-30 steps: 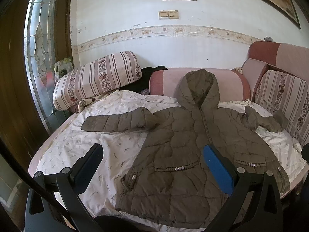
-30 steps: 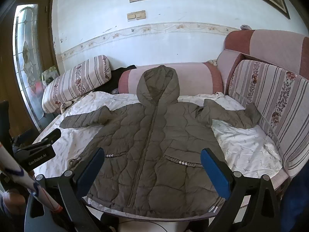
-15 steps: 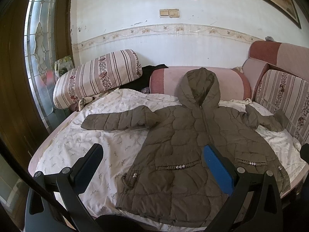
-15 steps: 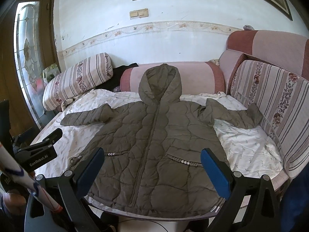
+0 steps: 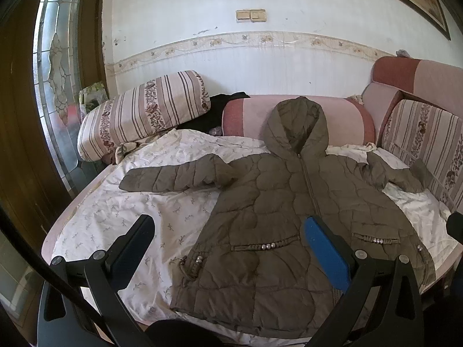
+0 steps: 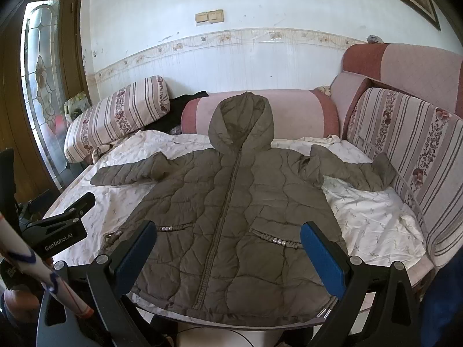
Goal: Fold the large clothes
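Note:
An olive quilted hooded jacket [image 5: 277, 202] lies flat, front up and zipped, on a white floral sheet [image 5: 130, 211], sleeves spread to both sides and hood against the pink bolster. It also shows in the right wrist view [image 6: 231, 202]. My left gripper [image 5: 228, 237] is open and empty, held in front of the jacket's lower left hem. My right gripper [image 6: 228, 243] is open and empty, in front of the lower hem, centred on the zip. The left gripper [image 6: 62, 222] shows at the left of the right wrist view.
A striped bolster [image 5: 144, 112] lies at the back left, a pink bolster [image 5: 295, 115] at the back, striped cushions [image 6: 411, 156] along the right. A dark garment [image 5: 217, 110] lies between the bolsters. A glass-panelled door [image 5: 55, 86] stands at the left. The bed's front edge [image 6: 231, 322] is just below the hem.
Both grippers have drifted slightly nearer the bed; the jacket sits a little higher in both views. The jacket has not moved and the jaws stay open.

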`<state>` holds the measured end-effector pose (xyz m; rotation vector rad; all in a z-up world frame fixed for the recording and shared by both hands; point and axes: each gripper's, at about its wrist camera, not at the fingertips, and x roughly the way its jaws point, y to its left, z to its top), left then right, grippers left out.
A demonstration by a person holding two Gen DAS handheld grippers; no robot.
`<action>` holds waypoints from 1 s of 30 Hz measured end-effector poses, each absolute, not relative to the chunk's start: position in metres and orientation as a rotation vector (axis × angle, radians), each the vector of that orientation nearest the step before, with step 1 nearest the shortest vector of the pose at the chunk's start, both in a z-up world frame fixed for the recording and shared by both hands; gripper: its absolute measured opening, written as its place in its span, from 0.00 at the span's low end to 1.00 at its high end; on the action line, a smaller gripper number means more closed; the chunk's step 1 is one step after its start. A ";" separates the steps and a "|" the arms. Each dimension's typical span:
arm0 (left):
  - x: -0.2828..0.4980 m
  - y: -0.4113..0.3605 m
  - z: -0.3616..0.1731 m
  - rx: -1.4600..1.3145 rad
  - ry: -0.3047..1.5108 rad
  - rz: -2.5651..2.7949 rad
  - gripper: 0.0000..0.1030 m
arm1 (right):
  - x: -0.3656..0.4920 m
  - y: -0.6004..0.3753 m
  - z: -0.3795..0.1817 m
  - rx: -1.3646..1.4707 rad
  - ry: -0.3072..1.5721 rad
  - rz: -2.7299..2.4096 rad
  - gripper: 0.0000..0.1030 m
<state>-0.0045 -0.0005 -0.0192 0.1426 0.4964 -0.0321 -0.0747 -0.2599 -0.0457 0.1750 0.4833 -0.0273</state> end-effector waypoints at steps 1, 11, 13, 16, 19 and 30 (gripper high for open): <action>-0.004 -0.002 -0.021 0.177 0.492 -0.029 1.00 | -0.075 -0.260 -0.046 0.176 0.484 -0.026 0.99; 0.008 -0.008 -0.044 0.212 0.308 -0.029 1.00 | -0.065 -0.270 -0.055 0.187 0.513 -0.022 0.99; 0.012 -0.014 -0.045 0.202 0.323 -0.028 1.00 | -0.060 -0.274 -0.058 0.191 0.520 -0.024 0.99; 0.019 -0.019 -0.046 0.203 0.387 -0.033 1.00 | -0.052 -0.277 -0.063 0.189 0.535 -0.034 0.99; 0.028 -0.022 -0.051 0.216 0.460 -0.032 1.00 | -0.039 -0.283 -0.073 0.185 0.570 -0.054 0.99; 0.068 -0.057 -0.061 0.260 0.492 -0.063 1.00 | -0.005 -0.313 -0.096 0.182 0.637 -0.129 0.99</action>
